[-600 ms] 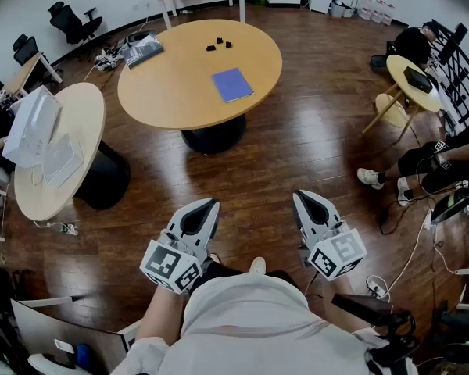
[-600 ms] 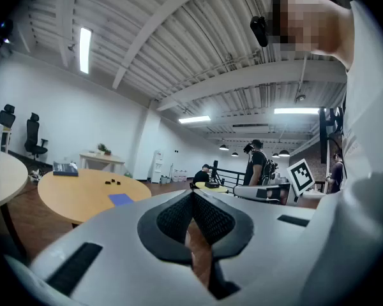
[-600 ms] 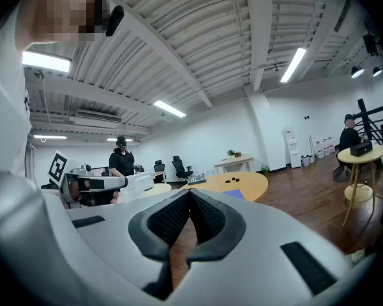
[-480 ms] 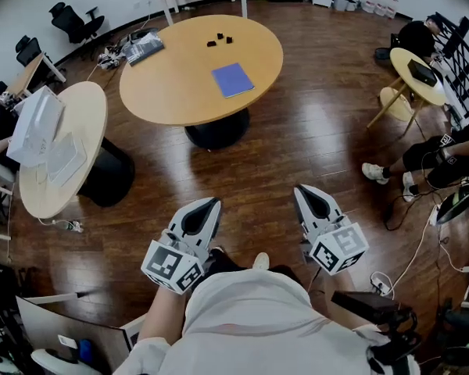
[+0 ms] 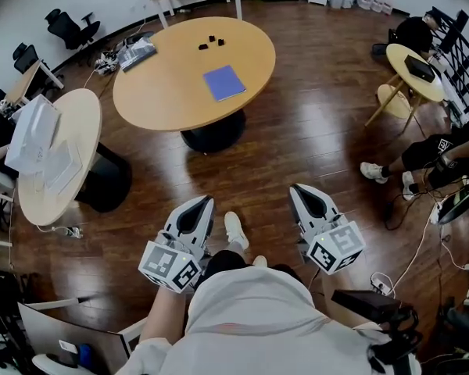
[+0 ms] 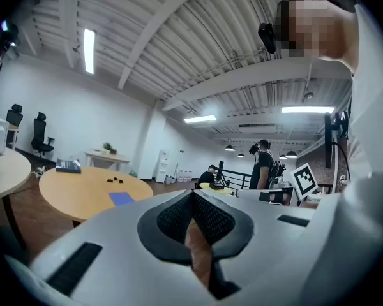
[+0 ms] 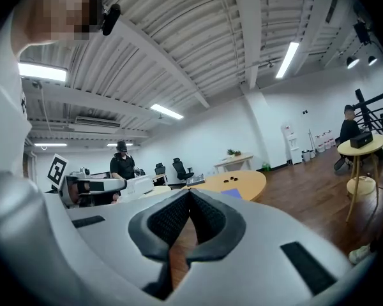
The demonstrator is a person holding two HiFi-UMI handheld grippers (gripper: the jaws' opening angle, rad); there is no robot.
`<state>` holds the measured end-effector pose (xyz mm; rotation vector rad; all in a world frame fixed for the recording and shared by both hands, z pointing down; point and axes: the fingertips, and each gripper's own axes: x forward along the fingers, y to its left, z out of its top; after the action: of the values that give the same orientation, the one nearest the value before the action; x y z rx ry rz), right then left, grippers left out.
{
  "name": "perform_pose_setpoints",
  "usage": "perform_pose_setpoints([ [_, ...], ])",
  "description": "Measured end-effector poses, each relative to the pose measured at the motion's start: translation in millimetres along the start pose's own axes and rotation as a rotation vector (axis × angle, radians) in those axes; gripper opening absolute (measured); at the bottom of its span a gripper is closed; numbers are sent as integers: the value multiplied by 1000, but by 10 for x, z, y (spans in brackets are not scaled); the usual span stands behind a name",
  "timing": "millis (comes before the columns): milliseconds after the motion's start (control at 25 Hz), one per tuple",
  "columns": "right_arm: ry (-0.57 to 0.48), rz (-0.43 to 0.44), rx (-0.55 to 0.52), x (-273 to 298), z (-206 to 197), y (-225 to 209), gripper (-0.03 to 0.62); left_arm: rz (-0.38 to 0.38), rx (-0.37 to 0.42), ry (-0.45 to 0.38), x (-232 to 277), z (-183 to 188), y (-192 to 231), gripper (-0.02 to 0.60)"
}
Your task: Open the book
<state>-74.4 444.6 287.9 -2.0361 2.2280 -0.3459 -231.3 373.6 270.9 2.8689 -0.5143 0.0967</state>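
A closed blue book (image 5: 223, 83) lies on the big round wooden table (image 5: 164, 92), far ahead of me across the wooden floor. My left gripper (image 5: 200, 206) and right gripper (image 5: 302, 193) hang side by side near my waist, both pointing toward the table and well short of it. In the left gripper view the book (image 6: 122, 198) shows small beyond the left gripper (image 6: 193, 197), whose pads meet with nothing between them. In the right gripper view the right gripper (image 7: 189, 195) is also shut and empty, with the book (image 7: 232, 194) just past its tip.
Small black pieces (image 5: 211, 41) sit at the table's far side. A second round table (image 5: 78, 123) with white items stands at left, and a small round table (image 5: 418, 69) at right. A seated person's legs (image 5: 422, 158) and floor cables (image 5: 410, 256) are at right. My white shoe (image 5: 234, 230) is between the grippers.
My white shoe has come forward between the grippers, and the table has shifted slightly left in the head view. Both grippers stay shut in the same pose.
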Motion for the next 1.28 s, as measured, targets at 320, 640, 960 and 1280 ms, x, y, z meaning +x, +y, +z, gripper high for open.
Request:
perform_pose_setpoints([
  [320, 26, -23, -11, 154, 36, -270, 3, -40, -43, -12, 401, 34, 112, 9],
  [640, 57, -14, -34, 560, 110, -466, 3, -62, -84, -3, 792, 77, 401, 9],
  [960, 57, -39, -44, 1307, 283, -713, 3, -49, -90, -15, 1244, 270, 1124, 9],
  [1280, 68, -63, -78, 2221, 529, -912, 3, -64, 2, 10, 1713, 466, 1890, 9],
])
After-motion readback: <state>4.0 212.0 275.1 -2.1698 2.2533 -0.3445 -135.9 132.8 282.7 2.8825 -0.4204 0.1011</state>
